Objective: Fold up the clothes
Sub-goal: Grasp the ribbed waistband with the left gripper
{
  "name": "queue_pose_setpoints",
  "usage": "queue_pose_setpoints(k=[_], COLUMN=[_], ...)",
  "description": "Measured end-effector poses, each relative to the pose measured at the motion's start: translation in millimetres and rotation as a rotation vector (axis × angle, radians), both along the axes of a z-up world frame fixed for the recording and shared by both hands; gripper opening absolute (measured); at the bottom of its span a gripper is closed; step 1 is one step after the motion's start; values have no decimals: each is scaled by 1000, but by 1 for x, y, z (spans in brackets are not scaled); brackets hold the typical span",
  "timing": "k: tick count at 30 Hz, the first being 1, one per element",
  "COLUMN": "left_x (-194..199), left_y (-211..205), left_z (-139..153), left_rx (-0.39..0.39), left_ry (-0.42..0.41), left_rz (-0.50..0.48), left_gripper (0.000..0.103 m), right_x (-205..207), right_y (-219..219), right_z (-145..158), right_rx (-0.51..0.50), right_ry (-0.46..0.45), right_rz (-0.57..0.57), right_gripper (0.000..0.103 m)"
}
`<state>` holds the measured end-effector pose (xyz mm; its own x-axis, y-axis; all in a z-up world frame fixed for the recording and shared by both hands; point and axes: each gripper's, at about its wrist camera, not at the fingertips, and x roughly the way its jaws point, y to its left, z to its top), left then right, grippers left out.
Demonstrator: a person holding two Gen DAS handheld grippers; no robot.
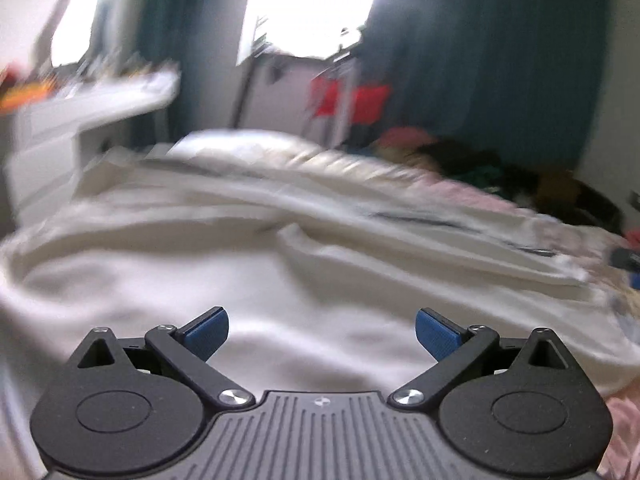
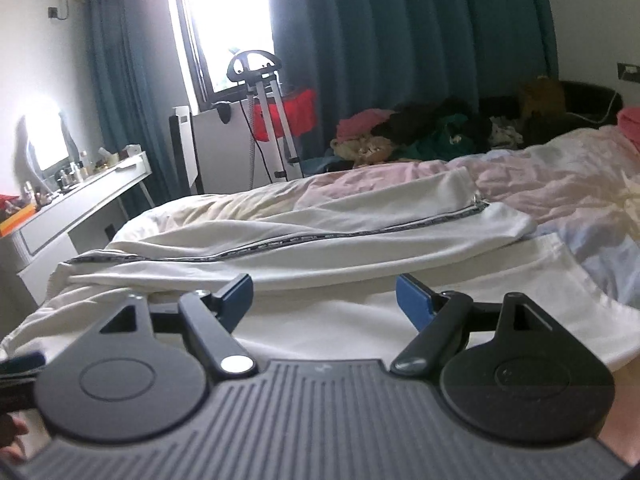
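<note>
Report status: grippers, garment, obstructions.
Left gripper open, empty. Right gripper open, empty. White trousers spread on bed, unfolded. Nothing in the way.

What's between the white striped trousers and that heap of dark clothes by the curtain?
In the right wrist view, only rumpled pink and cream bedding lies between the white trousers with a dark side stripe and the heap of dark clothes.

Teal curtains point(image 2: 400, 40), white desk point(image 2: 80, 204)
</note>
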<state>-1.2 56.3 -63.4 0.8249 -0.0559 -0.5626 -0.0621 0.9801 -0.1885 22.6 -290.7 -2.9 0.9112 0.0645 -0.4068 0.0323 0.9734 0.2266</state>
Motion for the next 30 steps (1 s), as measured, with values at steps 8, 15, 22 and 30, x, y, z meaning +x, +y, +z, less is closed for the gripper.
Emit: queue_pose_setpoints(k=[8, 15, 22, 30], left_x=[-9, 3, 20, 27], left_y=[113, 200, 230, 244], left_z=[-6, -35, -11, -30], left_rx=[-228, -526, -533, -646], left_ry=[231, 363, 186, 147], left_rz=[330, 590, 493, 452], left_gripper=[100, 100, 94, 75], right_x=[0, 3, 7, 12], right_y=[-15, -25, -21, -28], right_z=[-9, -11, -15, -21], right_rx=[-38, 15, 0, 42], right_ry=[104, 114, 142, 173], right_rz=[-136, -152, -140, -168], right_gripper=[80, 80, 80, 80])
